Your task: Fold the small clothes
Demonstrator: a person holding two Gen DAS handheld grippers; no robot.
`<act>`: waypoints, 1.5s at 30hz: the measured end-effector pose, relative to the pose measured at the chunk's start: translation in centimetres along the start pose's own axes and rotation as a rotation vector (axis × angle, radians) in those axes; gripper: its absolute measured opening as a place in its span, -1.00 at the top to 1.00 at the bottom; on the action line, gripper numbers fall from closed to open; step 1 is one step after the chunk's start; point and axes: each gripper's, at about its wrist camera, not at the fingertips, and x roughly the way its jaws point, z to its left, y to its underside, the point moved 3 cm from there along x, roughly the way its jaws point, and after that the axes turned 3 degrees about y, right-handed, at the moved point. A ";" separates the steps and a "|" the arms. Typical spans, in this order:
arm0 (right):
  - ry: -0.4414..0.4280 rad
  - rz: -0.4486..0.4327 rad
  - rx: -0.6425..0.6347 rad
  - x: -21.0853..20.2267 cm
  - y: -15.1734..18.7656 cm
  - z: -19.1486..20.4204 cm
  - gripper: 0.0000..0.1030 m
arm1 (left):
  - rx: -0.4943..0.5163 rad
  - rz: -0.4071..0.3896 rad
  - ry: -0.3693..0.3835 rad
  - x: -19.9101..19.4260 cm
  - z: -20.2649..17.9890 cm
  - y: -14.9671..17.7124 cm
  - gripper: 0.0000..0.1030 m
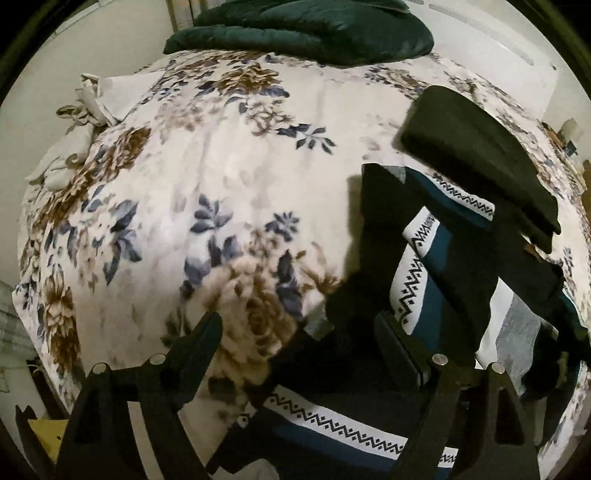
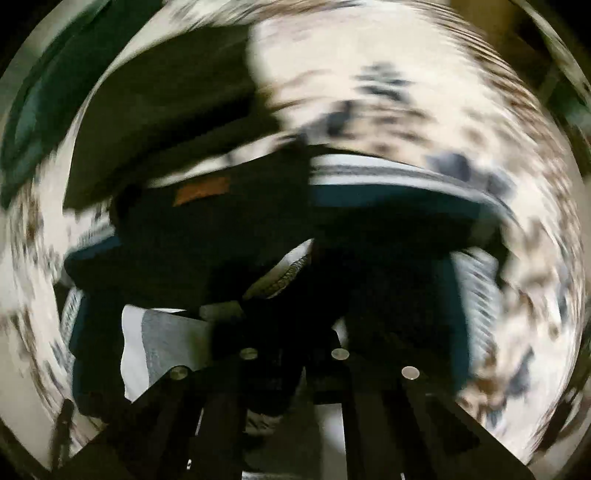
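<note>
While the left hand-held gripper (image 1: 299, 332) hangs over the bed (image 1: 258, 122) with its two fingers spread wide and nothing between them, a dark garment (image 1: 436, 266) with teal panels and white zigzag-patterned bands lies rumpled below it, toward the bed's near right part. One finger (image 1: 207, 332) stands over the floral blanket (image 1: 166, 192); the other (image 1: 399, 343) stands over the garment's dark cloth. Three zigzag bands can be counted in the left wrist view: one across the bottom, two running up the middle and right. One folded black garment (image 1: 480, 158) lies flat just beyond the patterned one, toward the bed's right edge. One dark green quilted cover (image 1: 306, 29) is bunched at the far end of the bed, and one knotted pale cloth (image 1: 88, 99) sits at the far left corner.

Seen from the right wrist, everything is heavily blurred. The right hand-held gripper (image 2: 291, 347) has its fingers pressed together, dark cloth of the patterned garment (image 2: 369, 199) bunched at their tips; whether cloth is actually pinched cannot be told. A small orange-brown label (image 2: 201, 194) shows on the dark fabric.
</note>
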 end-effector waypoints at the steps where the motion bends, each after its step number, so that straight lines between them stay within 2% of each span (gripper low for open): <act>1: 0.016 0.005 0.030 -0.4 0.6 -1.8 0.83 | 0.002 0.002 0.004 0.1 0.0 -0.2 -0.63; 2: 0.025 0.026 0.068 -0.5 1.5 -3.7 0.83 | 0.003 0.004 0.010 0.3 0.1 -0.3 -0.63; 4: 0.035 0.091 0.121 0.0 3.2 -6.6 0.69 | -0.005 0.011 0.020 0.6 0.3 -0.6 -0.63; 6: 0.029 0.134 0.174 0.1 4.6 -8.9 0.23 | -0.016 0.018 0.029 0.8 0.5 -0.9 -0.63; 8: 0.030 0.109 0.188 -0.9 5.0 -9.6 0.07 | -0.026 0.023 0.037 1.0 0.6 -1.4 -0.63; 10: 0.053 0.058 0.174 -2.4 4.9 -9.4 0.06 | -0.020 0.023 0.035 1.1 0.6 -2.0 -0.63; 12: 0.027 -0.010 0.138 -4.2 4.5 -8.1 0.05 | -0.001 0.024 0.031 1.5 0.2 -2.8 -0.63; 15: -0.046 -0.064 0.007 -5.5 4.2 -3.7 -0.03 | 0.049 0.038 0.030 2.3 -0.8 -3.6 -0.63; 18: -0.100 -0.025 -0.189 -4.4 5.0 1.0 -0.03 | 0.117 0.065 0.011 3.6 -2.1 -4.1 -0.63; 20: -0.068 0.008 -0.361 -2.7 6.1 4.0 -0.04 | 0.165 0.074 0.005 4.3 -3.0 -4.3 -0.63; 22: 0.014 0.037 -0.533 -0.4 7.4 5.9 -0.04 | 0.211 0.085 -0.013 4.9 -3.8 -4.4 -0.63; 24: 0.082 0.061 -0.633 1.2 8.3 6.5 -0.04 | 0.253 0.092 -0.027 5.4 -4.5 -4.5 -0.63; 25: 0.110 0.067 -0.658 1.8 8.5 6.6 -0.01 | 0.265 0.093 -0.033 5.6 -4.6 -4.6 -0.63; 26: 0.114 0.059 -0.650 1.9 8.4 6.4 0.27 | 0.277 0.094 -0.044 5.8 -4.8 -4.7 -0.63; 27: 0.108 0.047 -0.611 1.8 7.9 6.0 0.70 | 0.284 0.097 -0.050 6.0 -4.9 -4.8 -0.63; 28: 0.105 0.035 -0.547 1.5 7.1 5.2 0.85 | 0.286 0.102 -0.051 6.2 -4.9 -4.9 -0.63; 30: 0.071 0.024 -0.417 1.1 5.5 3.7 0.98 | 0.284 0.109 -0.054 6.5 -5.0 -5.3 -0.63; 32: 0.030 0.009 -0.245 0.7 3.3 1.4 1.00 | 0.283 0.109 -0.060 6.9 -5.3 -5.7 -0.63; 34: -0.010 0.007 -0.138 0.5 1.8 0.0 1.00 | 0.285 0.111 -0.064 7.2 -5.6 -6.2 -0.63; 36: -0.105 0.033 -0.108 0.1 0.9 -0.3 1.00 | 0.288 0.108 -0.069 7.4 -5.9 -6.6 -0.63; 37: -0.146 0.053 -0.141 -0.2 0.9 0.3 0.99 | 0.293 0.109 -0.069 7.5 -6.1 -6.7 -0.63; 38: -0.151 0.059 -0.177 -0.5 1.4 0.8 0.94 | 0.298 0.110 -0.071 7.7 -6.3 -6.8 -0.63; 40: -0.149 0.076 -0.291 -0.9 2.3 2.6 0.52 | 0.307 0.111 -0.074 8.0 -6.6 -6.9 -0.63; 41: -0.140 0.085 -0.357 -0.8 3.1 3.4 0.08 | 0.311 0.113 -0.076 8.2 -6.7 -6.9 -0.63; 42: -0.129 0.087 -0.421 -0.5 3.5 3.8 -0.09 | 0.313 0.111 -0.080 8.3 -6.8 -6.9 -0.63; 45: -0.057 0.118 -0.635 1.0 6.7 6.1 -0.10 | 0.312 0.110 -0.083 8.3 -6.9 -6.8 -0.63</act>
